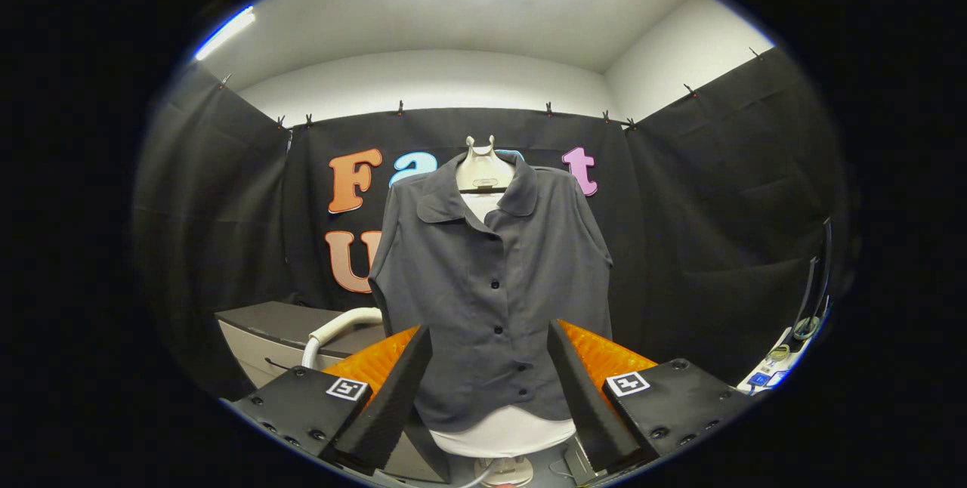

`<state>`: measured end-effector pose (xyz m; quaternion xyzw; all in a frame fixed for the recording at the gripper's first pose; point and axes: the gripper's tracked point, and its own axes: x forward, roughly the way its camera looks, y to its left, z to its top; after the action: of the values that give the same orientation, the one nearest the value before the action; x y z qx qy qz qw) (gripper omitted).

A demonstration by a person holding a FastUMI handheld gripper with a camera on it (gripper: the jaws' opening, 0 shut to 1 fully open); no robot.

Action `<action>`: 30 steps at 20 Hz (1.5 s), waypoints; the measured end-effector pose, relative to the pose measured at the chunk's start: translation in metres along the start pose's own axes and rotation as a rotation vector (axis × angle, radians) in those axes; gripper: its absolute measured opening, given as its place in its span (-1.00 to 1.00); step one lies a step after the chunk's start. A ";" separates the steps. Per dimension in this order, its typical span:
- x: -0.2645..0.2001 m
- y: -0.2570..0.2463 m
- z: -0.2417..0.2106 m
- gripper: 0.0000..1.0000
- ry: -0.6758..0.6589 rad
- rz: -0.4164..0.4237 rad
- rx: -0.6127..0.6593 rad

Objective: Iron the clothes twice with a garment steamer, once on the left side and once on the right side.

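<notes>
Shirt [495, 299] – one, buttoned, on one mannequin [483, 167] | tool [489, 390] – fingers spread apart, gripping nothing

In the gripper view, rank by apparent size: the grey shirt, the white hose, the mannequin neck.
1. Grey shirt, beyond the open, empty tool
2. White hose
3. Mannequin neck; looks close to the hose, and differing distance leaves true sizes unsure.

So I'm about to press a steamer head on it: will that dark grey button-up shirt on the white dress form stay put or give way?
The dark grey button-up shirt will probably give: thin cloth, hem hanging loose. The white dress form behind should back it, though its single stand might rock. The gripper is open, holding nothing.
</notes>
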<state>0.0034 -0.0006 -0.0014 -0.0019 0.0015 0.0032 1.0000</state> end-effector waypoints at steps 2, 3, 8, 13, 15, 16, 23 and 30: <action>0.003 0.000 -0.002 0.97 0.005 0.005 -0.001; 0.003 0.000 -0.004 0.97 0.009 0.008 0.002; 0.007 0.000 -0.005 0.97 0.012 0.038 0.007; 0.009 -0.002 -0.006 0.97 0.017 0.071 0.012; 0.011 0.004 -0.004 0.97 0.012 0.100 0.013; 0.013 0.008 -0.003 0.97 0.009 0.116 0.012; 0.045 0.075 0.004 0.98 -0.015 0.177 -0.023; 0.129 0.199 0.004 0.97 0.004 0.207 0.021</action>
<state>0.1311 0.1989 0.0019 0.0087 0.0036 0.1064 0.9943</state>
